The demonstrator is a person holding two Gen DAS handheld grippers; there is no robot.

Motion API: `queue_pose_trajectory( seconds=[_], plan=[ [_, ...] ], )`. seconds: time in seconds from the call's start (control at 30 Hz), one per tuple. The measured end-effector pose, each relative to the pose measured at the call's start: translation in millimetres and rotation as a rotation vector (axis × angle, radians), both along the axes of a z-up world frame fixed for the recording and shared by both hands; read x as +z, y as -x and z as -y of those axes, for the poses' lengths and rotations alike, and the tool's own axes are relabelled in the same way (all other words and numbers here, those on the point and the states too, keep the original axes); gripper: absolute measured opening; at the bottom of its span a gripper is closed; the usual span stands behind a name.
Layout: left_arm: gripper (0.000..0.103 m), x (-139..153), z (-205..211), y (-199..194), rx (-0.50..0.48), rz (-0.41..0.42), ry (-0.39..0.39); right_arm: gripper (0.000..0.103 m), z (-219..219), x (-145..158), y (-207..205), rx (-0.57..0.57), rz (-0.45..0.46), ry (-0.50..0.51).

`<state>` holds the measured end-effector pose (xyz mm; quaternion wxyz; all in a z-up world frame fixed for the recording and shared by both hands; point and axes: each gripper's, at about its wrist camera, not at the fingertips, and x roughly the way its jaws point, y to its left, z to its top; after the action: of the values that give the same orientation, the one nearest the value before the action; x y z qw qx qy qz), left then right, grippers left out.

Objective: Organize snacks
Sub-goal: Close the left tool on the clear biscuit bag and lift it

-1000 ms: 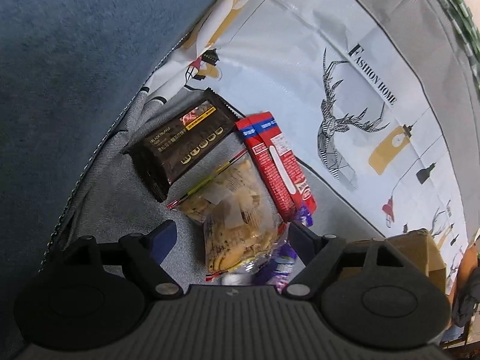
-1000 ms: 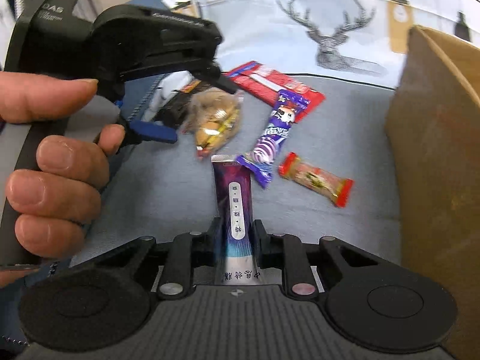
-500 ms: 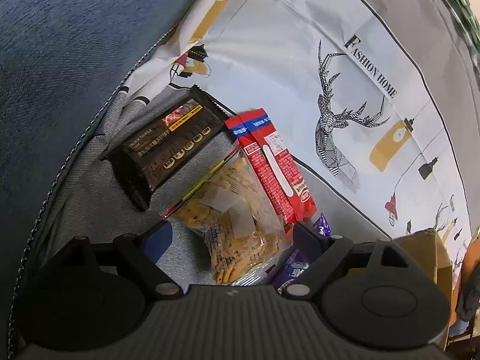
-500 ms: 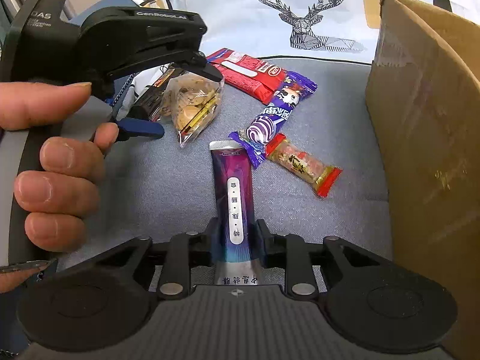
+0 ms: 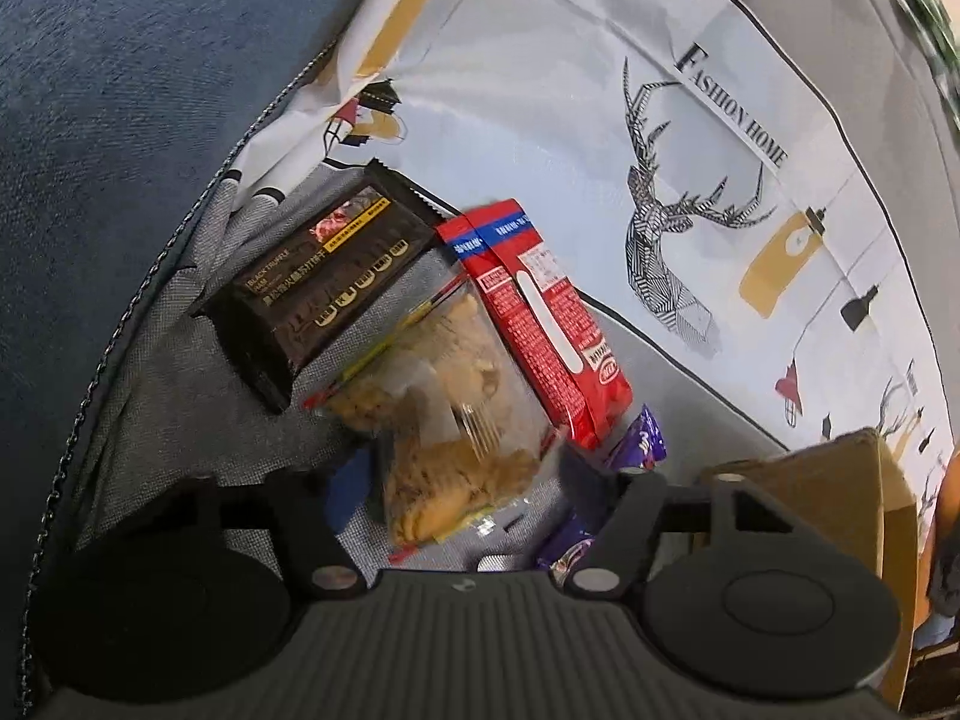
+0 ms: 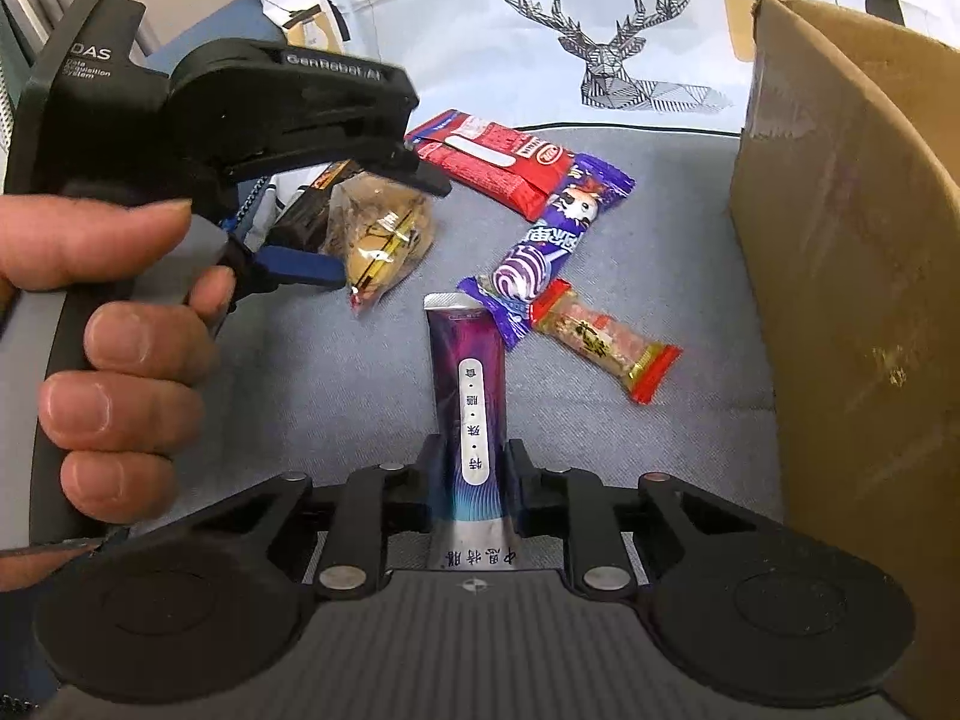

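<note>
Little of the sorting looks done: every snack in view lies on the grey cushion (image 6: 660, 228), and whether the cardboard box (image 6: 852, 276) at three o'clock holds anything cannot be seen.

At nine o'clock in the right wrist view a hand (image 6: 114, 336) grips the left gripper (image 6: 390, 228). Its jaws have just been closing around the clear bag of biscuits (image 5: 444, 420), which sits between them; the blur leaves it unsure whether the pads press yet. Behind the bag, toward eleven o'clock, lies the black packet (image 5: 324, 276), just beside it.

At the centre the right gripper (image 6: 468, 474) is clamped on the purple stick pack (image 6: 468, 384), its far end pointing to twelve o'clock.

Loose snacks left over: the red wafer pack (image 6: 498, 162) at twelve, the purple candy wrapper (image 6: 558, 234) crossing the stick's tip, and the small red-ended bar (image 6: 600, 342) toward two.

The candy wrapper touching the stick's tip may drag along as it lifts.
</note>
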<state>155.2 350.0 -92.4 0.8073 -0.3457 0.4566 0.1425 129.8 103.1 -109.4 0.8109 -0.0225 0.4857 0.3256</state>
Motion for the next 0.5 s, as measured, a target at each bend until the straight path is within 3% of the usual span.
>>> queue_pose_trajectory(
  seconds=[0.13, 0.4, 0.5],
  plan=[
    [0.056, 7.9, 5.7, 5.3, -0.024, 0.000, -0.063, 0.021, -2.7, 1.1, 1.2, 0.006, 0.003, 0.002],
    [0.055, 39.2, 21.0, 41.6, -0.045, 0.005, -0.128, 0.019, -0.1, 6.6, -0.8, 0.006, -0.001, -0.009],
    [0.055, 58.2, 35.4, 56.6, -0.076, -0.007, -0.197, 0.019, 2.6, 10.3, 1.4, 0.008, -0.002, -0.017]
  ],
)
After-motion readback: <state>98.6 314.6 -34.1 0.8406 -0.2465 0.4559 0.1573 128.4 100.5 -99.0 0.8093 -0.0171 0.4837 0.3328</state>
